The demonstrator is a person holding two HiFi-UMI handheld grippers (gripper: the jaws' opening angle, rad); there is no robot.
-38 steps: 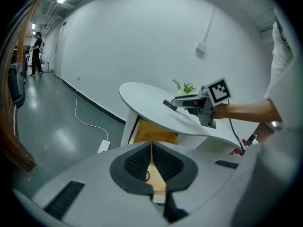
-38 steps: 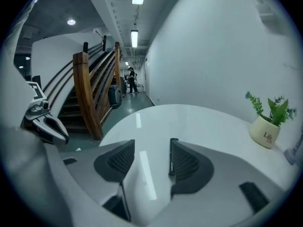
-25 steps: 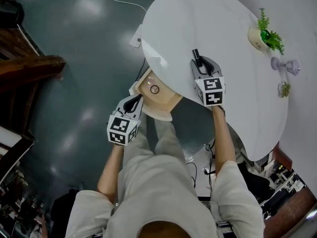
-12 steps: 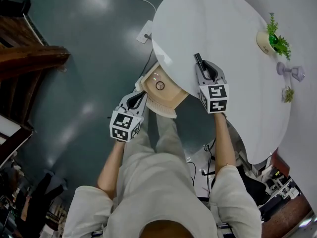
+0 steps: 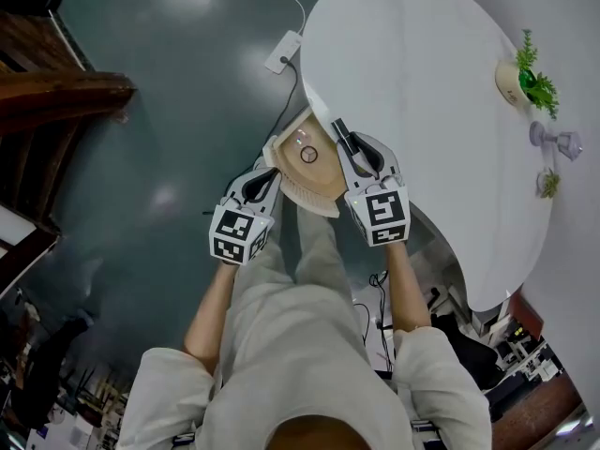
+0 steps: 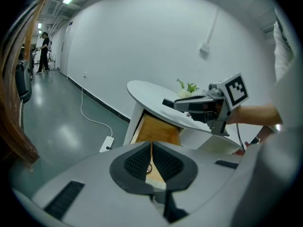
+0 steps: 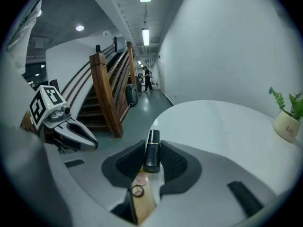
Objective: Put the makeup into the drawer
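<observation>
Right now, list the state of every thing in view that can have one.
Tan wooden drawer: pulled open under the white round table.
Black cylindrical makeup tube: clamped in the right gripper, lifted.
Right gripper: shut on the tube, jaws just closed tighter.
Left gripper: shut, empty.
Small green potted plant: upright on the table.

The head view looks steeply down from above the person onto the table (image 5: 441, 73) and open drawer (image 5: 314, 157). The left gripper view, low and close, faces the drawer and the right gripper (image 6: 176, 104). The right gripper view looks over the table toward stairs (image 7: 106, 89), left gripper (image 7: 92, 142) beside. All 3 seemingly share the drawer.
</observation>
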